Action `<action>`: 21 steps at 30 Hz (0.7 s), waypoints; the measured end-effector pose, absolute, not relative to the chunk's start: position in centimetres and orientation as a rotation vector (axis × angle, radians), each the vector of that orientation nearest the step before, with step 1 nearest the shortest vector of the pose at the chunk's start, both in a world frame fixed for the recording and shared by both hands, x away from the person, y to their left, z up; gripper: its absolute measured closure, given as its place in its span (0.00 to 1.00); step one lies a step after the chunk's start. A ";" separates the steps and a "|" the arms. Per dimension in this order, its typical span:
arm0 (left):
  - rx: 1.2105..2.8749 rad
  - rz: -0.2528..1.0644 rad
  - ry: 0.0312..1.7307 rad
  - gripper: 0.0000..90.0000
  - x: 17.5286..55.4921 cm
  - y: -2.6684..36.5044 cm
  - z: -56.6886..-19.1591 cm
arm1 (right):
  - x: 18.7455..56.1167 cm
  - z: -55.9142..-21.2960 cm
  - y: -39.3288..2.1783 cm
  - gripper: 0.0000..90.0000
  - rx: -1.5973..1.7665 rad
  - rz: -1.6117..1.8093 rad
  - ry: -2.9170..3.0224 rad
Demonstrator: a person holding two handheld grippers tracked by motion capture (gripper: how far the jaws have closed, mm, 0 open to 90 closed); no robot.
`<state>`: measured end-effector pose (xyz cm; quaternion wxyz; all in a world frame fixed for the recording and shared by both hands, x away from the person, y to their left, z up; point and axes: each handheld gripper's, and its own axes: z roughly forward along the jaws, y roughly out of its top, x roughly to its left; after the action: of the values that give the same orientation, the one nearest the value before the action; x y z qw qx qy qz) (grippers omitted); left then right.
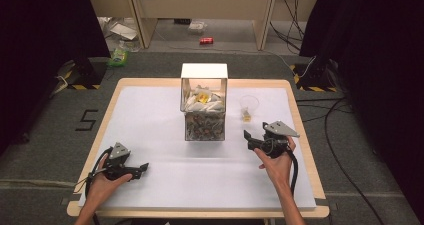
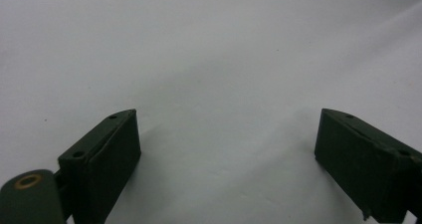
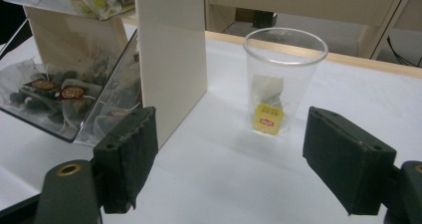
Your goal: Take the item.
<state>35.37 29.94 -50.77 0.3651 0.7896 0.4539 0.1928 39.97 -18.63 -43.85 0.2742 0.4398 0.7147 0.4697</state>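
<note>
A: Two tongs on the tabletop (image 1: pixel 150 120) here, one in each hand. Left tongs (image 1: pixel 141 168) sit low at the near left, pointing right along the white sheet.

B: And spread wide. In the left gripper view, the left tongs (image 2: pixel 226 149) have nothing between the jaws but bare white surface.

A: Right tongs (image 1: pixel 254 137) at the near right, angled left and away. Wide too?

B: Wide and empty. In the right gripper view, the right tongs (image 3: pixel 229 154) look straight at one clear cup (image 3: pixel 282 79), standing upright, mouth up, well apart from the jaws.

A: Inside the cup?

B: One tea bag (image 3: pixel 267 92) with a yellow tag (image 3: pixel 268 119) against the wall near the bottom. I count just the one.

A: From the high view, the cup (image 1: pixel 248 106) stands just right of the dispenser (image 1: pixel 204 102), apart from it.

B: One dispenser, a tall box at mid-table, long axis vertical, pale panels and clear walls. Its lower bin (image 3: pixel 54 99) holds many tea bags, too jumbled to count. A second heap is on top.

A: The right hand (image 1: pixel 276 166) is wrapped round its grip, the left hand (image 1: pixel 102 185) likewise.
</note>
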 end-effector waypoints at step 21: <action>2.030 0.496 1.167 0.11 35.4 29.9 -50.8 | 38.2 -46.2 -18.7 0.25 1.196 1.222 2.005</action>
<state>35.36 29.94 -50.77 0.3652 0.7896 0.4540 0.1927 38.18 -18.69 -46.25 0.2504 0.4394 0.7367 0.4489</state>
